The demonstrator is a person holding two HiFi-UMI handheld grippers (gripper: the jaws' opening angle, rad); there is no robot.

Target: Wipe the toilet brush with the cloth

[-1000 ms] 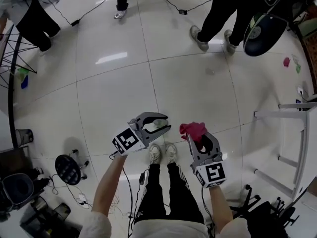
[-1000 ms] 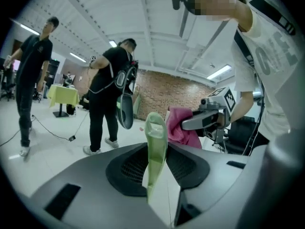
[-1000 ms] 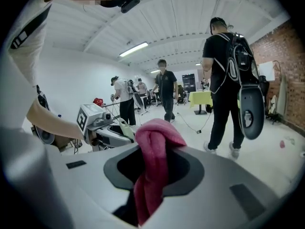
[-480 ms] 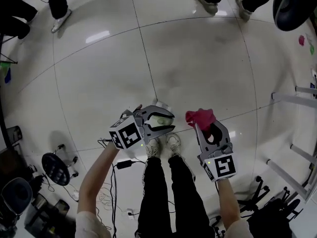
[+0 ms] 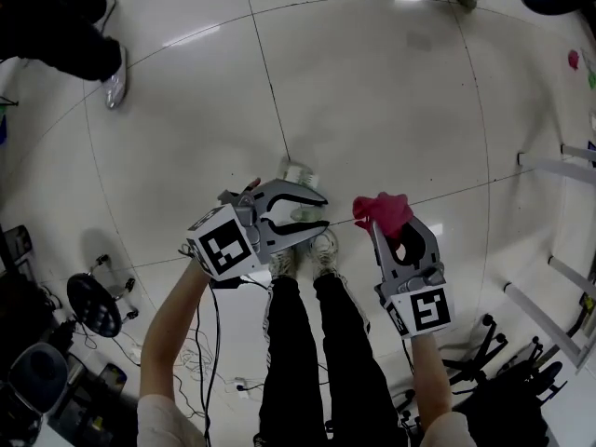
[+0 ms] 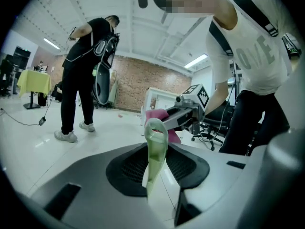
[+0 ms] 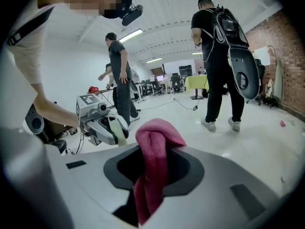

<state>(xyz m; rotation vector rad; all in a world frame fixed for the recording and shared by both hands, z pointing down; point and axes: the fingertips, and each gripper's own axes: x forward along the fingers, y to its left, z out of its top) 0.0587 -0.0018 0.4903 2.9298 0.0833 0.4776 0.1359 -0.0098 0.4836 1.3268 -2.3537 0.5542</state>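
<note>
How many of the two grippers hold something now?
2. The left gripper grips the pale green toilet brush; the right gripper grips the pink cloth.

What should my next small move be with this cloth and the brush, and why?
Probably bring the right gripper across toward the left gripper until the pink cloth touches the pale green toilet brush. Each gripper is shut on its item, but in the head view bare floor shows between them, so there is no wiping contact yet.
</note>
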